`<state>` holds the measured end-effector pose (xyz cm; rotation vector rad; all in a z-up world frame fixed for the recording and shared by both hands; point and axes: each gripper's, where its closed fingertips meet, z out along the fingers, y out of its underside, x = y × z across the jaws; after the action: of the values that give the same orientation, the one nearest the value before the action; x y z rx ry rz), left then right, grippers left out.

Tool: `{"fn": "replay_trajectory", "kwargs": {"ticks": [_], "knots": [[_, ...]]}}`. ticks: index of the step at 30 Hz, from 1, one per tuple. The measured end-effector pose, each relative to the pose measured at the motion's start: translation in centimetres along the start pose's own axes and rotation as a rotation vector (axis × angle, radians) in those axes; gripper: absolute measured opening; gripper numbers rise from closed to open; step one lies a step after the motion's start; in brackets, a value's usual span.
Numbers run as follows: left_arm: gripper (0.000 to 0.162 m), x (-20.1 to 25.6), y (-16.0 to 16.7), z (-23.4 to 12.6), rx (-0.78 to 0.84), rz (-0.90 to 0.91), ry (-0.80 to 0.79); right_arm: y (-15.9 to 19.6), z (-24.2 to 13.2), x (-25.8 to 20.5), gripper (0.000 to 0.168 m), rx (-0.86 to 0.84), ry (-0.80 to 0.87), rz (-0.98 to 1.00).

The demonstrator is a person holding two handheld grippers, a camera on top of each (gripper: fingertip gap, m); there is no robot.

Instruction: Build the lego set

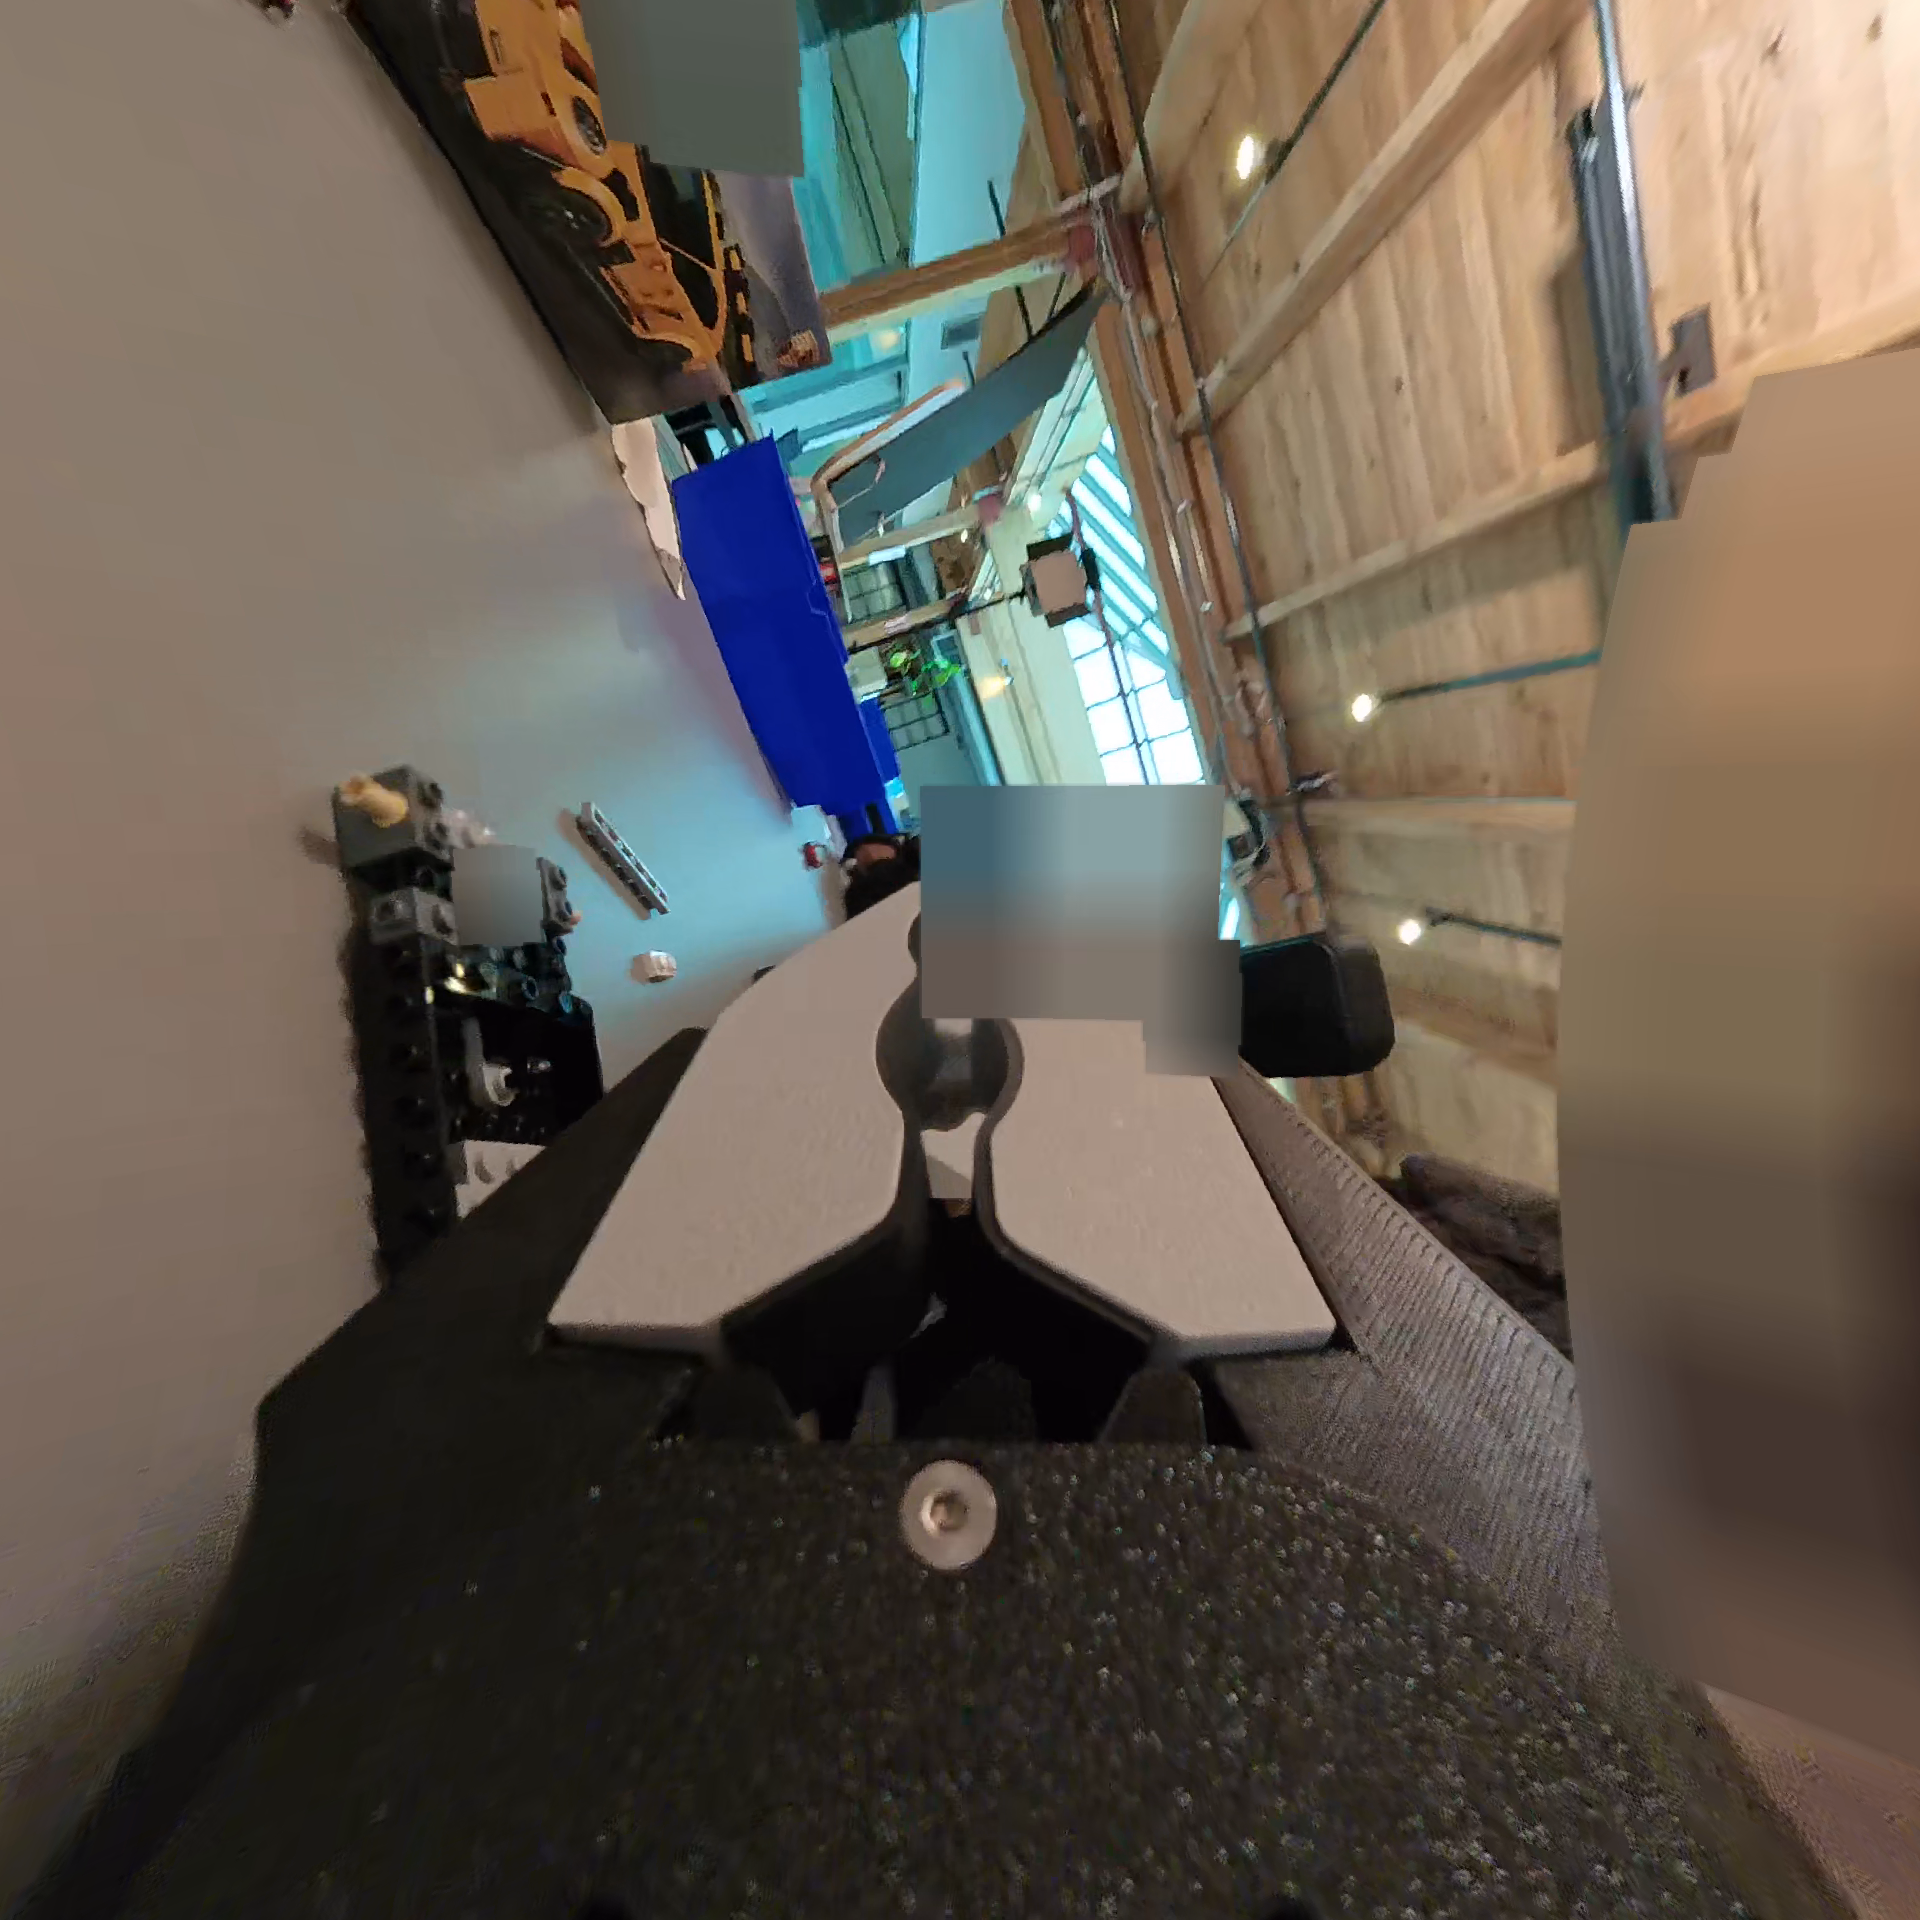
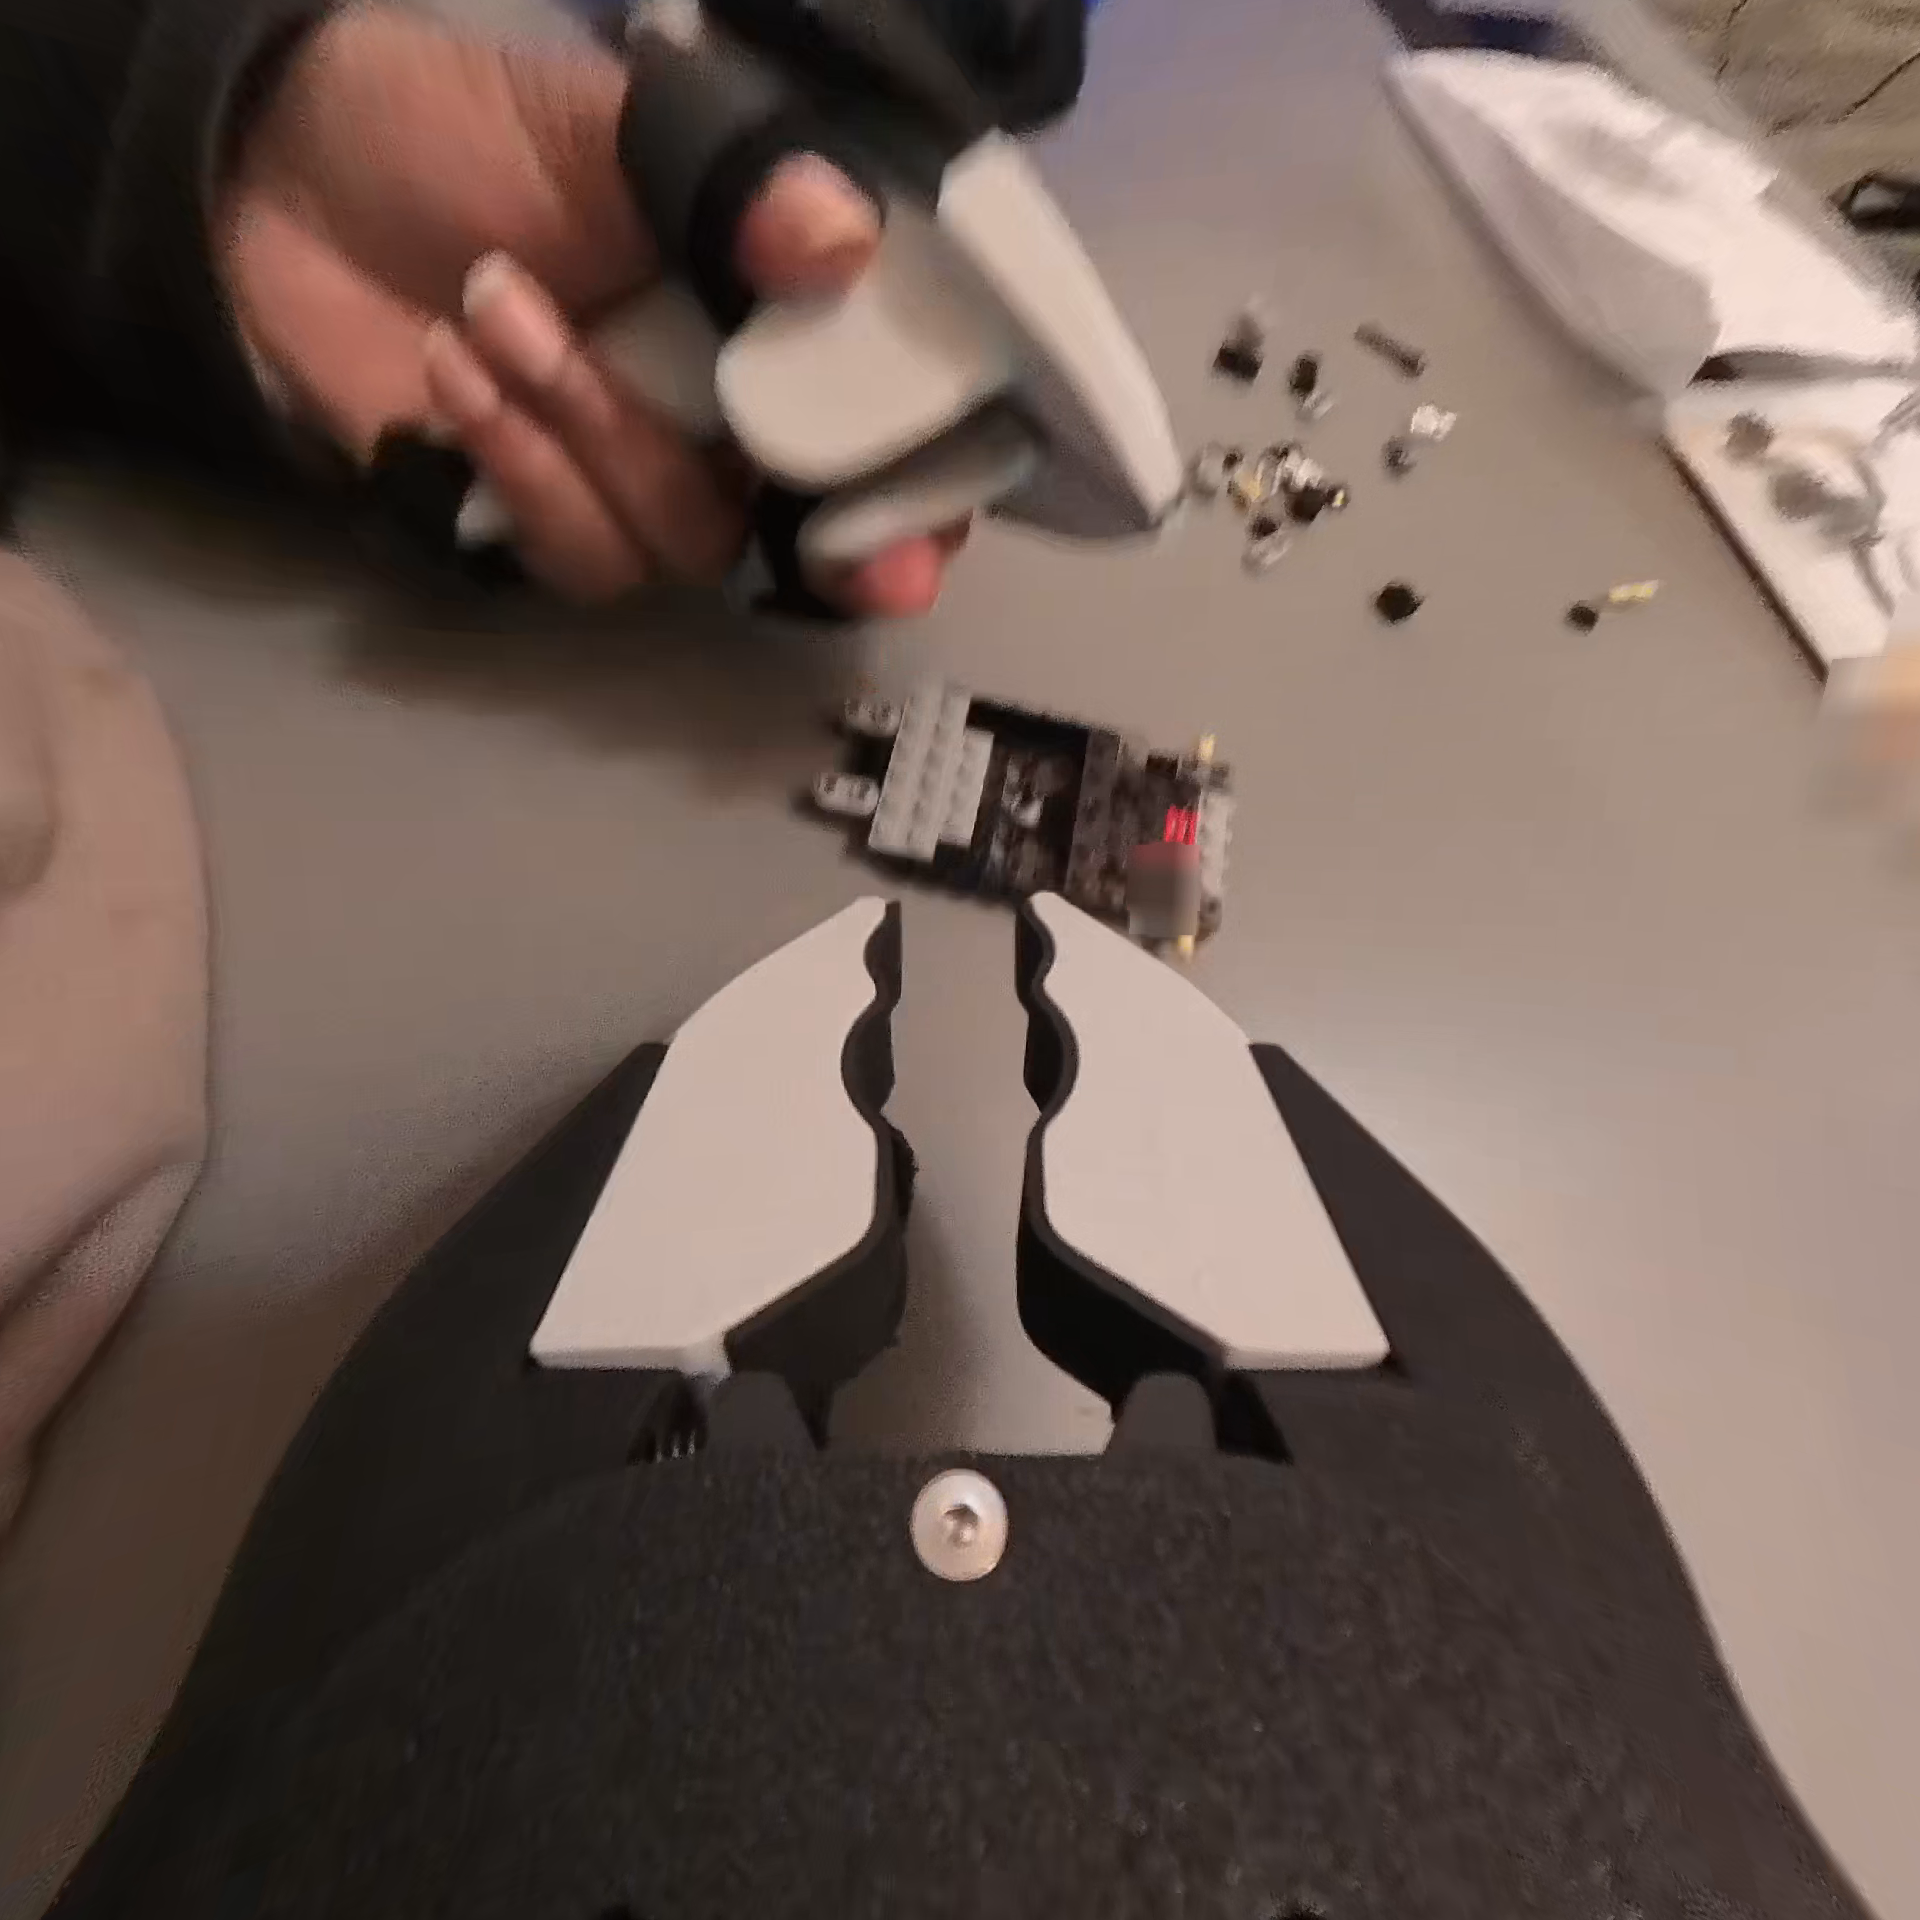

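Observation:
A partly built lego assembly, black with a light grey plate and a red bit, lies on the grey table. My right gripper is open and empty, just short of the assembly and above the table. In the left wrist view the assembly stands to the left of my left gripper. That gripper's jaws are almost closed around a small dark grey piece in their round notch. Its tips are hidden by a blurred patch. The left gripper, held by a hand, also shows blurred beyond the assembly.
Several small loose pieces lie scattered at the back right, near a white plastic bag and a flat white sheet. A grey beam, a small white piece and the set's box lie beyond the assembly. One gripper's finger ends stand about 7 centimeters off the other's.

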<state>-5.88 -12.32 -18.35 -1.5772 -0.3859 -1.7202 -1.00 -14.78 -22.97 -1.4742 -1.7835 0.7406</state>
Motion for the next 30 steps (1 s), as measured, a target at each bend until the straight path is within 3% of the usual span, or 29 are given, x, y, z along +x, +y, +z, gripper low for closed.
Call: {"fn": "replay_trajectory", "kwargs": {"ticks": [1,9,16,21,25,30], "knots": [[0.000,0.2,0.1,-0.1,-0.025,0.045,-0.012,1.0,-0.4,-0.4,0.020,-0.031,-0.017,-0.010],[0.003,0.2,3.5,0.1,-0.341,0.442,-0.140,5.9,-5.3,-5.7,0.018,-0.205,-0.225,-0.012],[0.010,-0.5,7.7,0.2,-0.594,0.590,-0.189,6.4,-3.1,-7.4,0.015,-0.240,-0.200,-0.067],[0.013,-1.0,10.5,-0.5,-0.717,0.582,-0.210,6.2,-2.8,-7.0,0.007,-0.215,-0.171,-0.166],[0.018,-1.0,12.2,-0.8,-0.749,0.493,-0.173,2.9,-3.9,-5.9,0.007,-0.018,-0.029,-0.391],[0.025,-0.6,12.9,0.1,-0.728,0.471,-0.147,0.9,-4.4,-4.5,0.006,-0.006,0.115,-0.663]]}}
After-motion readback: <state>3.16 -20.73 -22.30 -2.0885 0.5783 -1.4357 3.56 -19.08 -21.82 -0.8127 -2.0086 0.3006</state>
